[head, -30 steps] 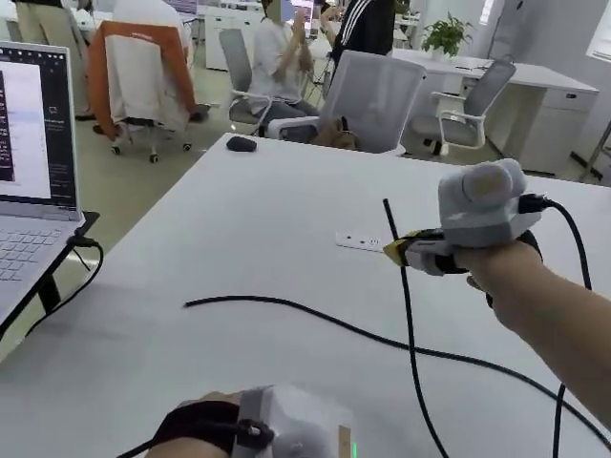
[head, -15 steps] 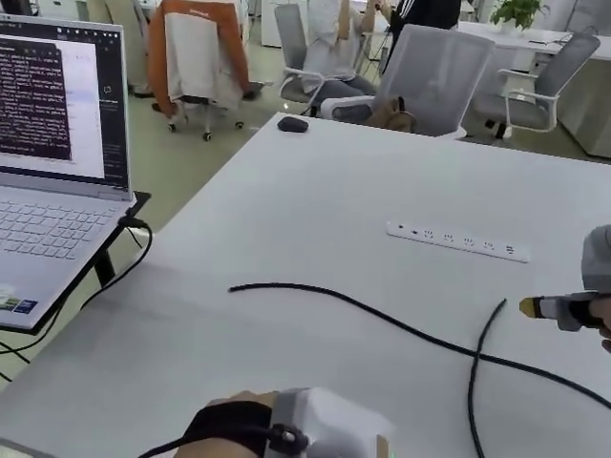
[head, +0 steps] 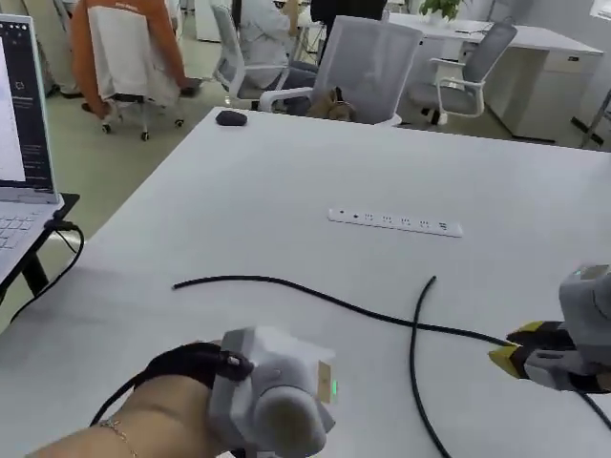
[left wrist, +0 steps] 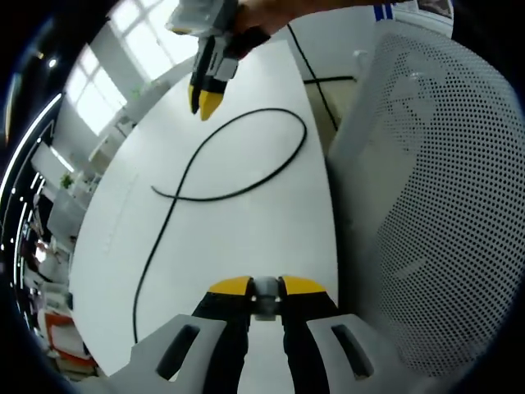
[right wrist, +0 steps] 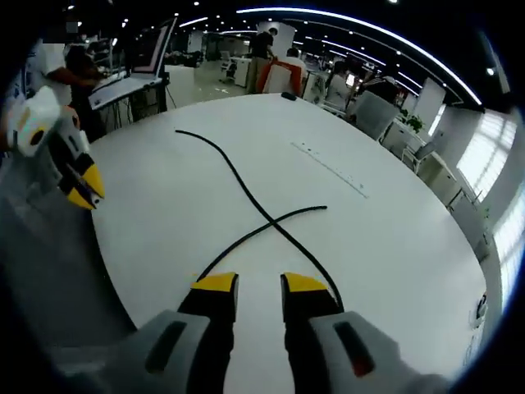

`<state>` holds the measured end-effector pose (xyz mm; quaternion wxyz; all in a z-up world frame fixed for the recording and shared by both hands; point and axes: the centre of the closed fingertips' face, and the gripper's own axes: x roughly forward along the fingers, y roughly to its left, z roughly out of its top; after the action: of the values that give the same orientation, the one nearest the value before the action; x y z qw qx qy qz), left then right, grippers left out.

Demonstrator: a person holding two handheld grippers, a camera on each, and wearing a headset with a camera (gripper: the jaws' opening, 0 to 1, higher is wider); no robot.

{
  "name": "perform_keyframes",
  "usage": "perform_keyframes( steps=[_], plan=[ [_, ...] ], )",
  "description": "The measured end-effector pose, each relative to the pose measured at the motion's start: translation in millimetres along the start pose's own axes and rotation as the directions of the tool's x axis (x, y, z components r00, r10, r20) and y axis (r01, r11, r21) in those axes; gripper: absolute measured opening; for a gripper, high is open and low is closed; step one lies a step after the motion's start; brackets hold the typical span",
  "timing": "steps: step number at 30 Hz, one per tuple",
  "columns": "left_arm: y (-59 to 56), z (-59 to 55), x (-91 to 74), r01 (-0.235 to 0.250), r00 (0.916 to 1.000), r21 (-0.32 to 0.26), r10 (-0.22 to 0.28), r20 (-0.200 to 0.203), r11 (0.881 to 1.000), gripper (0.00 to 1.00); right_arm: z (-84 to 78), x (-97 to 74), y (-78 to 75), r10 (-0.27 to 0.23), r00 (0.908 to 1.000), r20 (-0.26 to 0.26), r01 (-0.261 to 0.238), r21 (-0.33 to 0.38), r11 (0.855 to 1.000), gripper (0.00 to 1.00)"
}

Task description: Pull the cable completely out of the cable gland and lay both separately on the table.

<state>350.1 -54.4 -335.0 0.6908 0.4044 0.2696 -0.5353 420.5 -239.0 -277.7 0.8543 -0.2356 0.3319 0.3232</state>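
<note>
My left hand (head: pixel 191 377), in a black glove, sits low and close to my body. My left gripper (left wrist: pixel 264 286) points out across the smooth white desk (head: pixel 286 181). Its two yellow-tipped jaws are drawn nearly together and pinch one small grey piece (left wrist: pixel 264 292) between the tips. The piece is too small for me to tell whether it is the gland.

My right gripper (right wrist: pixel 260 283) is held low over the desk, well apart from the left one, with its jaws pointing back toward it. The two yellow tips stand a narrow gap apart with nothing between them.

One thin, round black cable (head: pixel 412 325) lies loose on the desk, in the space between my two grippers. It curls back over itself and crosses once, just ahead of the right gripper's tips. One strand runs down to just beside that gripper's right-hand jaw; I cannot tell whether they touch.

Beyond the crossing, farther from the right gripper, lies one long, flat white power strip (right wrist: pixel 332 168). Near the desk's far edge sits one black computer mouse (head: pixel 230 118). One open laptop (head: pixel 24 143) stands well off to the left of my left gripper. One white perforated chair back (left wrist: pixel 435 205) rises close beside the left gripper.
</note>
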Motion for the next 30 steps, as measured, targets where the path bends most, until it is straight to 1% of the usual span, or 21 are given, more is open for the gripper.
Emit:
perform_keyframes(
  steps=[1,2,3,4,5,6,7,8,10,11,12,13,14,15,17,19,23,25,27,29,30],
  plan=[
    [1.3,-2.9,2.5,0.01,0.9999,-0.006,-0.01,-0.003,1.0,0.15,4.9,-8.1,6.2,0.003,0.9992,0.041,-0.004,0.019,1.0,0.21],
    [3.6,-8.1,6.5,0.023,0.9996,-0.012,-0.024,-0.016,1.0,0.15,8.1,-20.2,12.9,-0.001,0.9965,0.084,-0.006,0.074,0.997,0.21],
    [6.2,-11.2,9.3,0.027,0.9994,-0.017,-0.027,-0.023,1.0,0.15,8.1,-29.2,17.5,-0.006,0.9954,0.095,-0.003,0.093,0.996,0.21],
    [8.8,-14.5,12.0,0.033,0.9989,-0.021,-0.034,-0.034,0.999,0.15,4.8,-42.6,21.9,-0.023,0.996,0.086,0.014,0.103,0.995,0.21],
    [9.6,-17.2,13.4,0.043,0.9978,-0.016,-0.043,-0.05,0.999,0.15,2.4,-51.9,24.7,-0.04,0.9965,0.073,0.033,0.093,0.995,0.21],
    [13.0,-18.3,16.1,0.041,0.9976,0.006,-0.041,-0.057,0.999,0.15,1.4,-60.1,25.1,-0.065,0.9953,0.072,0.059,0.08,0.995,0.21],
    [14.1,-18.6,17.3,0.041,0.9975,0.009,-0.041,-0.058,0.999,0.15,1.0,-72.6,31.2,-0.084,0.9931,0.082,0.076,0.092,0.993,0.21],
    [16.4,-20.0,21.2,0.049,0.9971,0.001,-0.049,-0.059,0.999,0.15,0.5,-76.0,33.8,-0.083,0.9929,0.085,0.075,0.1,0.992,0.21],
    [17.2,-22.5,26.8,0.068,0.996,-0.011,-0.069,-0.057,0.998,0.15,-3.6,-90.5,41.8,-0.097,0.9904,0.098,0.081,0.151,0.985,0.21],
    [16.4,-24.3,31.9,0.089,0.9946,-0.026,-0.09,-0.051,0.996,0.15,-6.5,-97.4,47.0,-0.098,0.9902,0.099,0.081,0.167,0.983,0.21],
    [16.2,-25.8,35.6,0.102,0.9937,-0.034,-0.103,-0.045,0.994,0.15,-8.2,-101.8,50.0,-0.103,0.9894,0.102,0.084,0.177,0.981,0.21],
    [16.6,-29.2,40.4,0.113,0.9924,-0.056,-0.116,-0.043,0.992,0.15,-9.3,-107.3,53.5,-0.115,0.9874,0.109,0.093,0.191,0.977,0.21],
    [17.2,-31.2,43.5,0.117,0.9921,-0.079,-0.12,-0.038,0.99,0.15,-9.8,-110.2,56.1,-0.12,0.9862,0.114,0.096,0.2,0.975,0.21],
    [17.9,-32.1,47.7,0.124,0.9919,-0.105,-0.126,-0.017,0.987,0.15,-10.5,-113.5,60.2,-0.121,0.9852,0.121,0.093,0.215,0.972,0.2],
    [17.7,-29.7,52.0,0.137,0.9905,-0.162,-0.134,0.033,0.977,0.15,-12.4,-117.7,65.6,-0.127,0.9837,0.127,0.095,0.234,0.968,0.2],
    [17.0,-30.6,54.2,0.149,0.9884,-0.187,-0.14,0.058,0.971,0.15,-14.8,-120.6,69.8,-0.129,0.9836,0.127,0.096,0.239,0.966,0.2],
    [15.6,-36.9,58.0,0.148,0.9884,-0.208,-0.137,0.065,0.967,0.15,-18.5,-125.7,71.3,-0.135,0.9832,0.123,0.101,0.247,0.964,0.2],
    [13.2,-36.3,59.9,0.153,0.9868,-0.207,-0.138,0.084,0.966,0.15,-20.3,-127.8,70.5,-0.14,0.9829,0.119,0.107,0.253,0.962,0.2],
    [9.1,-36.5,62.5,0.173,0.9828,-0.203,-0.156,0.099,0.964,0.15,-20.6,-129.9,70.6,-0.143,0.9824,0.12,0.108,0.255,0.961,0.2],
    [7.6,-37.4,64.9,0.174,0.9828,-0.189,-0.159,0.094,0.966,0.15,-20.2,-130.5,70.4,-0.144,0.9818,0.124,0.109,0.256,0.96,0.2],
    [5.8,-37.6,64.8,0.178,0.9827,-0.178,-0.165,0.085,0.968,0.15,-20.4,-130.9,70.7,-0.144,0.9821,0.122,0.109,0.259,0.96,0.2]
  ],
)
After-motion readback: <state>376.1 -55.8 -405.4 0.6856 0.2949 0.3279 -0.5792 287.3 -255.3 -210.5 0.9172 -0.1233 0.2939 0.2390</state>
